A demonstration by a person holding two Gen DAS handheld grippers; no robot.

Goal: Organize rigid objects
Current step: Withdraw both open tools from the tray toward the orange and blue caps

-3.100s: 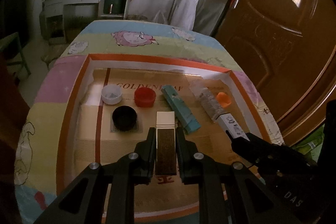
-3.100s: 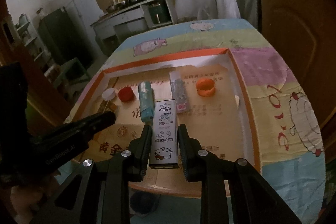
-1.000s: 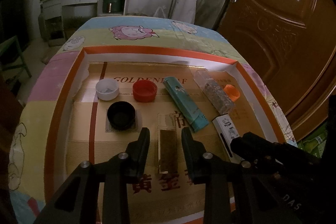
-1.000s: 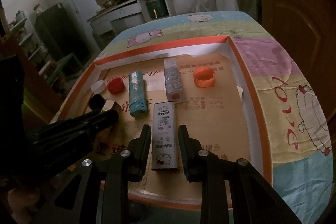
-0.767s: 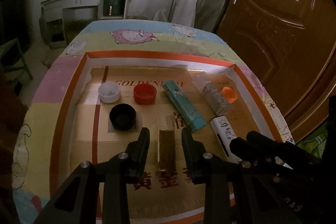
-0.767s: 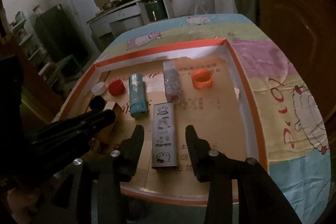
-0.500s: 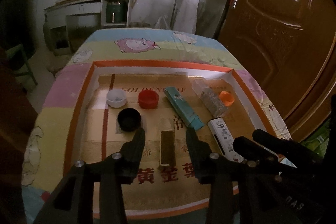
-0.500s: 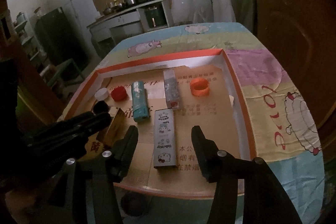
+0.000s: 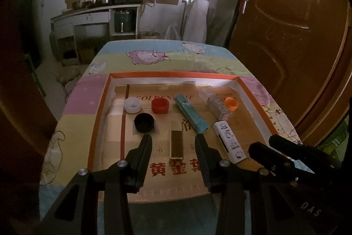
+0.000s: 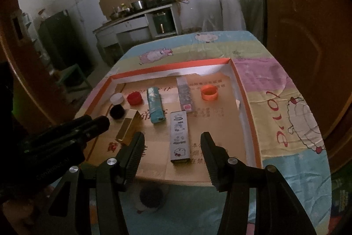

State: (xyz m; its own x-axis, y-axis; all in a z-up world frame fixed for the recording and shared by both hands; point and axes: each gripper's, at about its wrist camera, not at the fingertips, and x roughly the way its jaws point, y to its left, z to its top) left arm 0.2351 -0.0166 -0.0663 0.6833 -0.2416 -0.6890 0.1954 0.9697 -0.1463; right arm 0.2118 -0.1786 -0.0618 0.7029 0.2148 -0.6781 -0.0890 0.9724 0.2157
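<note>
My left wrist camera looked forward and down along its fingers at the orange-rimmed tray (image 9: 100, 107) from its near edge. My right wrist camera faced the same tray (image 10: 246, 100) from further right. The 2 views shared the tray, the tablecloth (image 9: 88, 89) and the far kitchen counter (image 9: 94, 12).
</note>
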